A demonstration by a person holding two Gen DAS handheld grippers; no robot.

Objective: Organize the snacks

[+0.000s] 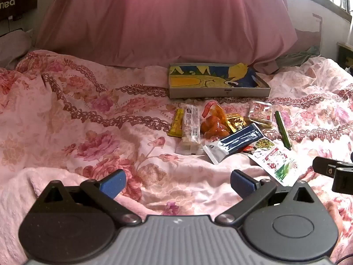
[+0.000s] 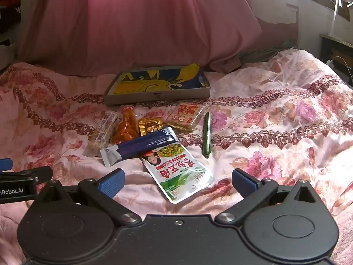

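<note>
My left claw [image 1: 177, 182] hangs spread wide over the flowered bedspread [image 1: 88, 114], nothing between its blue pads [image 1: 113, 182]. My right claw [image 2: 177, 182] is spread just as wide and empty too, tilted down toward the snacks.

The snacks lie in a loose heap on the bed, just in front of an open shallow box [image 2: 156, 98] with a yellow-and-blue picture inside. The box sits at the foot of a big pink pillow [image 2: 132, 26].

From my right claw's view, the nearest snack is a white-and-green pouch [image 2: 181, 176], lying between my pads but untouched. A dark blue sachet [image 2: 141, 146] lies across the pouch's far end. Beyond the sachet are an orange pack [image 2: 126, 128], a gold pack [image 2: 150, 124] and, to the left, a clear bar wrapper [image 2: 106, 130]. A clear pack with red print [image 2: 187, 116] lies nearer the box, and a green stick [image 2: 207, 132] lies just right of it, apart from the heap.

From my left claw's view the heap sits ahead and to the right, and a yellow pack [image 1: 175, 123] shows beside the bar wrapper [image 1: 190, 128]. My right claw's black finger [image 1: 331, 172] shows at the right edge there, near the pouch [image 1: 278, 163].
</note>
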